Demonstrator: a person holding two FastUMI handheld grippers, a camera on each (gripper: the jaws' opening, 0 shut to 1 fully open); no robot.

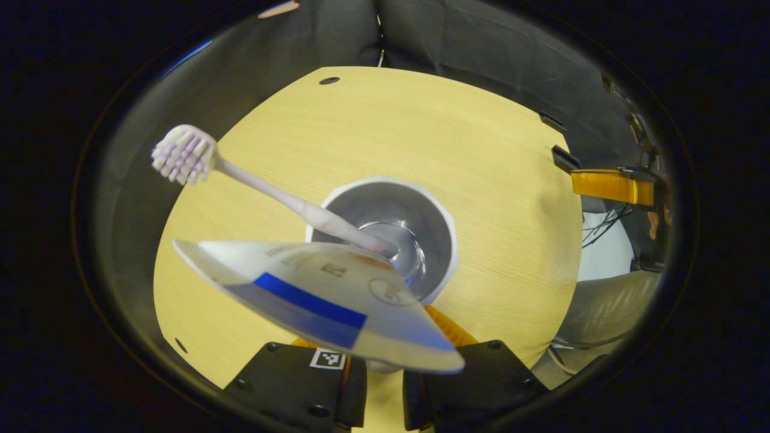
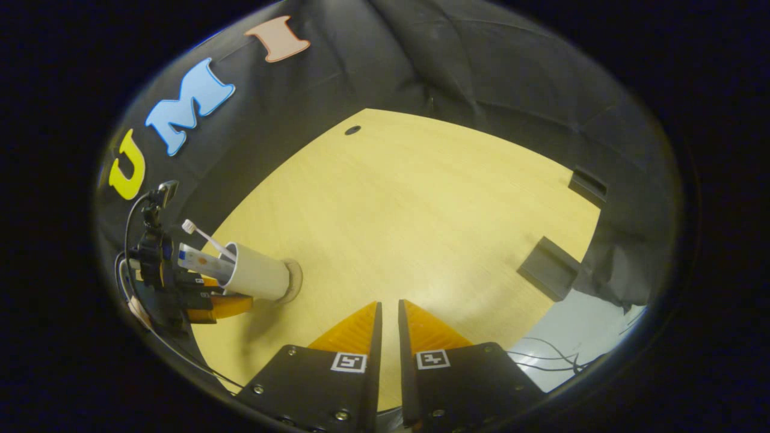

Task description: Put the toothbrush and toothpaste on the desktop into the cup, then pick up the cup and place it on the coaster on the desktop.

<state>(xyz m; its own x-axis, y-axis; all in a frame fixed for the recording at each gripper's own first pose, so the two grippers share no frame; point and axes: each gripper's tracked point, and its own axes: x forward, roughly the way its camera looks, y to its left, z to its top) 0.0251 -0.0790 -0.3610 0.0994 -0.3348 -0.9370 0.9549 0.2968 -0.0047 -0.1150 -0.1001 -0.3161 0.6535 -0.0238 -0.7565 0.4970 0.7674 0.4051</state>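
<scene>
A white cup (image 2: 260, 273) stands on a round coaster (image 2: 296, 278) at the table's left side. A pale toothbrush (image 1: 252, 180) leans in the cup (image 1: 433, 210) with its bristle head up. The white and blue toothpaste tube (image 1: 325, 294) is in there too, flat tail toward me. My left gripper (image 1: 385, 368) looks down into the cup from just beside it. Its finger bases stand close together and the tube hides the tips. The right gripper view shows it (image 2: 198, 297) against the cup's upper wall. My right gripper (image 2: 389, 302) is shut on nothing above the table's near edge, and appears far right (image 1: 610, 186).
The light wooden table (image 2: 421, 210) has a small hole (image 2: 353, 129) near its far edge. Two black blocks (image 2: 550, 267) (image 2: 586, 185) sit on its right edge. Cables lie on the pale floor (image 2: 559, 355) beyond the right edge. Black cloth walls close the booth.
</scene>
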